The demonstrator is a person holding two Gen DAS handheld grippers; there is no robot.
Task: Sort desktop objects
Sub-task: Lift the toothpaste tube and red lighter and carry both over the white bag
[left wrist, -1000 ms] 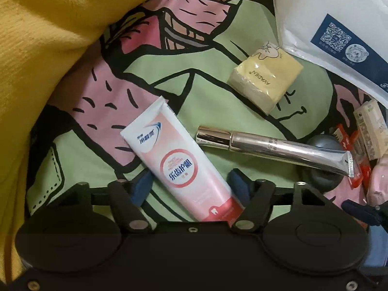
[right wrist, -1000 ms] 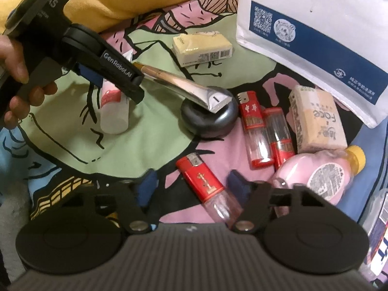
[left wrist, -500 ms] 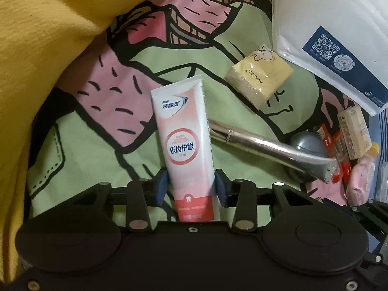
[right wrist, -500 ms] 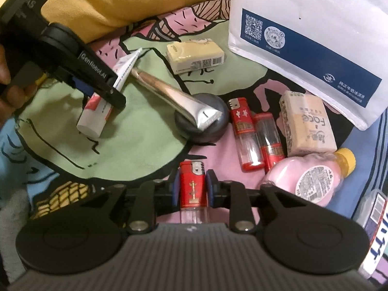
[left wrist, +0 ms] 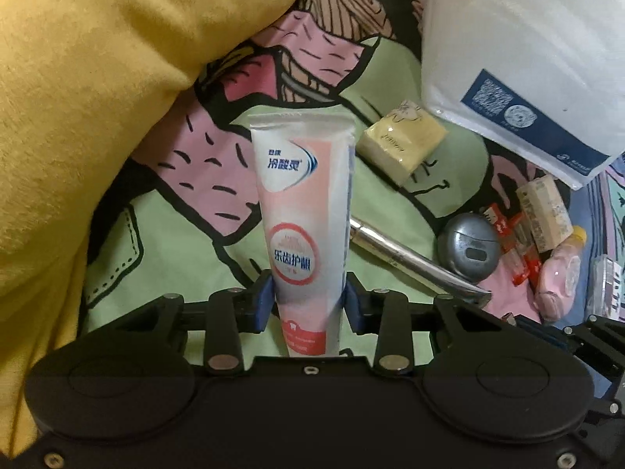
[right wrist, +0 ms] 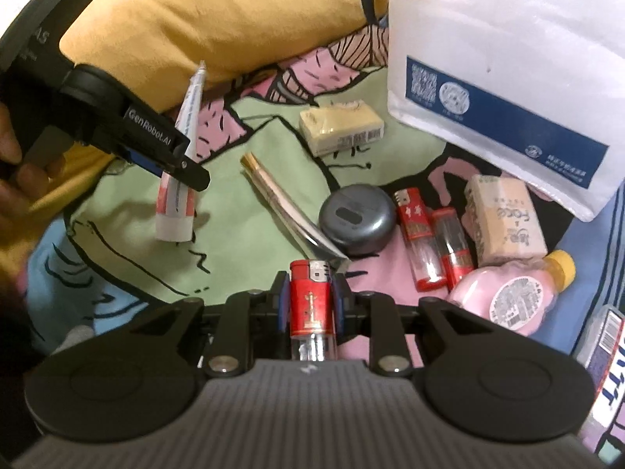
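Left wrist view: left gripper (left wrist: pixel 308 301) closing, pads pressing soft pink-white plastic toothpaste tube (left wrist: pixel 302 215); right gripper (right wrist: pixel 310 303) clamps glossy red cuboid lighter (right wrist: pixel 311 297)

Glossy metallic tube (left wrist: pixel 414 260), soft printed cloth (left wrist: pixel 164 242)

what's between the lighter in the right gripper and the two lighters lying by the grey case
Nothing visible. The held lighter and the two lying lighters are separated only by bare cloth; the silver tube's flat end and the grey case sit just behind that path.
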